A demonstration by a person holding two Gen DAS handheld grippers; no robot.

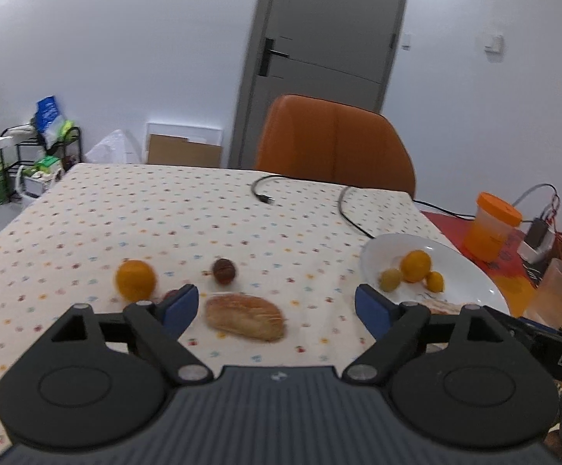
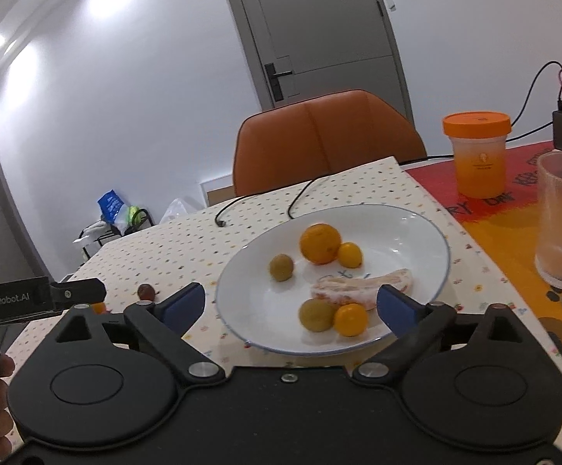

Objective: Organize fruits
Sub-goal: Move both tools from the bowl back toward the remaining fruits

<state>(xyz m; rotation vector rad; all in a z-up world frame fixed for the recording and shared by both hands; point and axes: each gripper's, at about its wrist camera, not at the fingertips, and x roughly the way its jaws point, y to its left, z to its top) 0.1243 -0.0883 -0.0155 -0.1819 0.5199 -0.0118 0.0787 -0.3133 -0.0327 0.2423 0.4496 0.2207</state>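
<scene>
Meanwhile left claw (image 1: 277,308) agape over bread (image 1: 244,317); right claw (image 2: 290,304) agape above plate (image 2: 416,228)

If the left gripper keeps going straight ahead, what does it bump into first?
Probably the brown bread roll lying on the dotted tablecloth. It sits right between the open blue fingers of the left gripper, just ahead. The small dark red fruit lies further on, though depth is hard to judge.
</scene>
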